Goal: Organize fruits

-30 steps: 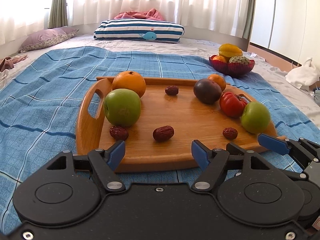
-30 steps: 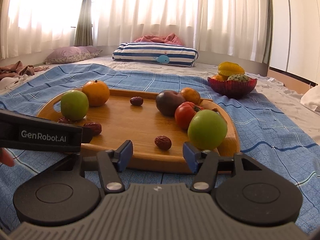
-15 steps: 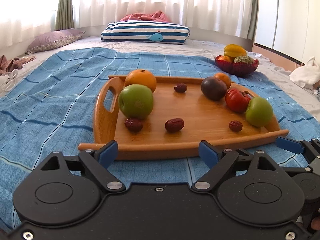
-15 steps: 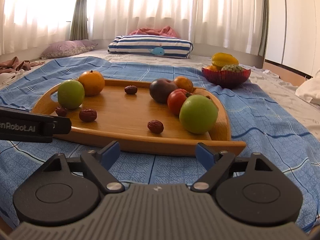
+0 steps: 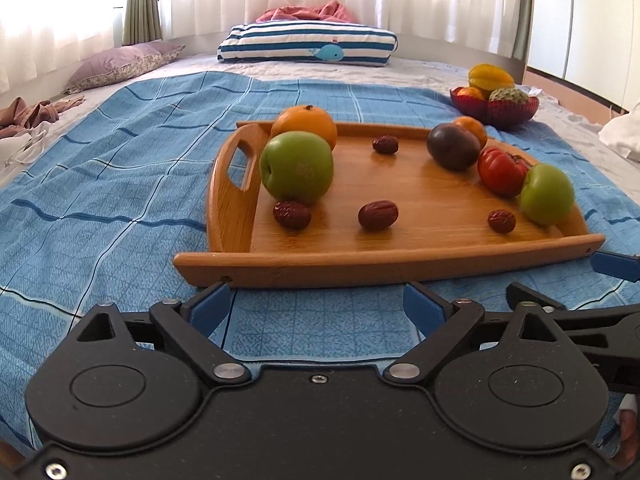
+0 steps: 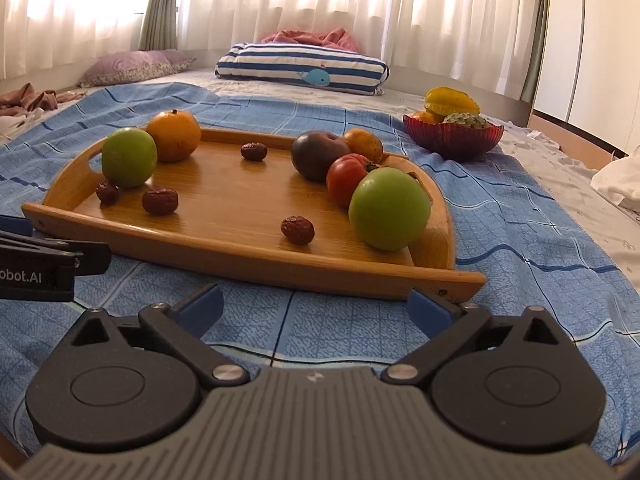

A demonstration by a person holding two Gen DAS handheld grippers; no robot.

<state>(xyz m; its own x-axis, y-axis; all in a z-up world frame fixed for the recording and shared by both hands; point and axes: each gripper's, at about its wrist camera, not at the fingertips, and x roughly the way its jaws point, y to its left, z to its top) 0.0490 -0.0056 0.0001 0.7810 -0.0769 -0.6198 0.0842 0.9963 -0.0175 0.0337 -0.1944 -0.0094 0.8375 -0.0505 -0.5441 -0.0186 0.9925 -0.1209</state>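
A wooden tray [image 5: 400, 268] [image 6: 248, 252] lies on the blue blanket. On it are two green apples [image 5: 297, 167] [image 6: 389, 209], a large orange [image 5: 306, 126], a small orange [image 6: 363, 145], a dark plum [image 5: 453, 146], a red tomato [image 5: 502, 170] and several red dates [image 5: 378, 215] [image 6: 297, 230]. A red bowl [image 5: 496, 110] [image 6: 452, 138] at the back right holds a starfruit and other fruit. My left gripper [image 5: 318, 312] and right gripper [image 6: 316, 306] are both open and empty, just short of the tray's near edge.
A striped pillow [image 5: 308, 46] and a purple pillow [image 5: 124, 64] lie at the far end of the bed. White cloth [image 6: 618, 178] lies at the right. The left gripper's body [image 6: 44, 266] shows at the left of the right wrist view.
Both grippers have drawn back from the tray and opened wider. The tray and fruit have not moved.
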